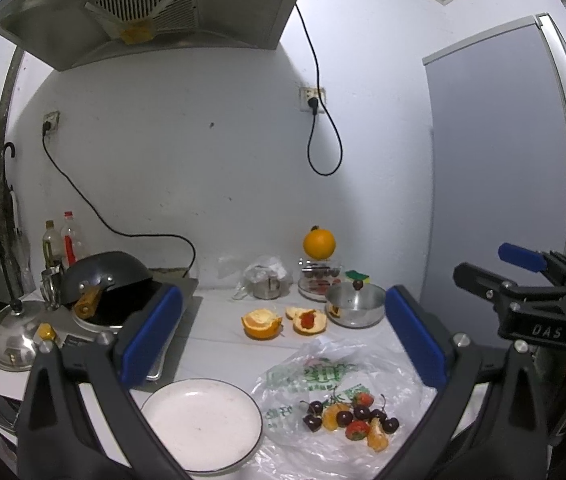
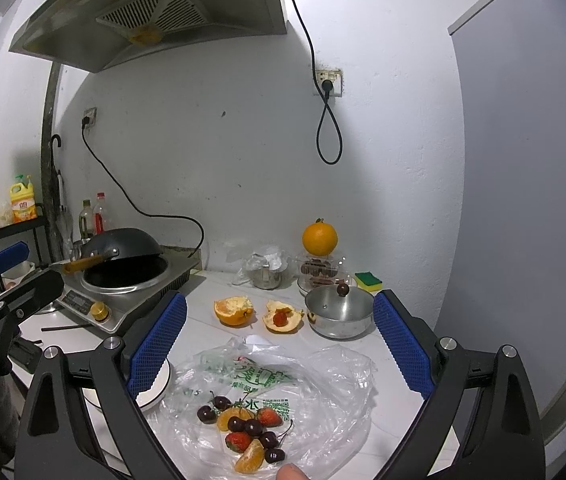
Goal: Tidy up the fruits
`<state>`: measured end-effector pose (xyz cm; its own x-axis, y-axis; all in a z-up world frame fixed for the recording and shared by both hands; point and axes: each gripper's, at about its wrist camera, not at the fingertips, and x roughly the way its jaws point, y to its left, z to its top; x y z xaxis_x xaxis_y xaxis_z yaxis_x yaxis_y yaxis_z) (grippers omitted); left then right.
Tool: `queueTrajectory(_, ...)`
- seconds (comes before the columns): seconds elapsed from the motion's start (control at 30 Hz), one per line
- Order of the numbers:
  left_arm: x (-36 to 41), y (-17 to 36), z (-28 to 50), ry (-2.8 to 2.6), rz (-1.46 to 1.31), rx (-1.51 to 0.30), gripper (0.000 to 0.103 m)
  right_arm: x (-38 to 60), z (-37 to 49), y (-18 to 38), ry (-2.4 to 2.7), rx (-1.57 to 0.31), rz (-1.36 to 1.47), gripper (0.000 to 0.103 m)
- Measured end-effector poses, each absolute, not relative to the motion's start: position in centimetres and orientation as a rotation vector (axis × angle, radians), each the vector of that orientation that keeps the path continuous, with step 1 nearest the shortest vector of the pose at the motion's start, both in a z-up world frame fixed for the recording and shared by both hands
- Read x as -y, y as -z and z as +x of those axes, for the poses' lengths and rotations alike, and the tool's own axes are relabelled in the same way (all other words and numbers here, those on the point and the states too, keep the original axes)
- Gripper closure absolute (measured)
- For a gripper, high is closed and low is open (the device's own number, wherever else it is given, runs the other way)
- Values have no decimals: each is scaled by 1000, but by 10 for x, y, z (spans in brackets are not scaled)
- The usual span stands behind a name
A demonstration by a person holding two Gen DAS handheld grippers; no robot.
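A small pile of fruit point(image 1: 349, 418) point(image 2: 249, 428) lies on a clear plastic bag point(image 1: 367, 364) point(image 2: 315, 376): dark cherries, strawberries and orange segments. To its left stands an empty white plate point(image 1: 203, 424) point(image 2: 155, 394). My left gripper point(image 1: 283, 328) is open above the plate and bag, holding nothing. My right gripper point(image 2: 279, 340) point(image 1: 523, 268) is open too, hovering over the bag. A fingertip point(image 2: 291, 473) shows at the bottom edge of the right wrist view, by the fruit.
Two orange peel halves point(image 1: 261, 323) point(image 1: 307, 320) lie mid-counter, one with a strawberry in it. A steel pot point(image 1: 357, 308) holds a cherry. A whole orange point(image 1: 319, 243) tops a clear box. An induction cooker with a wok point(image 1: 107, 280) and a steel lid point(image 1: 13, 334) are at left.
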<state>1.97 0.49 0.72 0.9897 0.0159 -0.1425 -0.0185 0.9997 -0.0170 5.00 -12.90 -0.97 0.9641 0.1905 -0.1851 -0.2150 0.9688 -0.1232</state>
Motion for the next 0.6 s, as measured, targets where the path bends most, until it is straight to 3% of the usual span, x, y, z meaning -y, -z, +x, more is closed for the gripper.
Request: queueTrajectory(0.6,-2,-9,20,-16,-21,-151,1,131,50,11,-203,-176,-140,7)
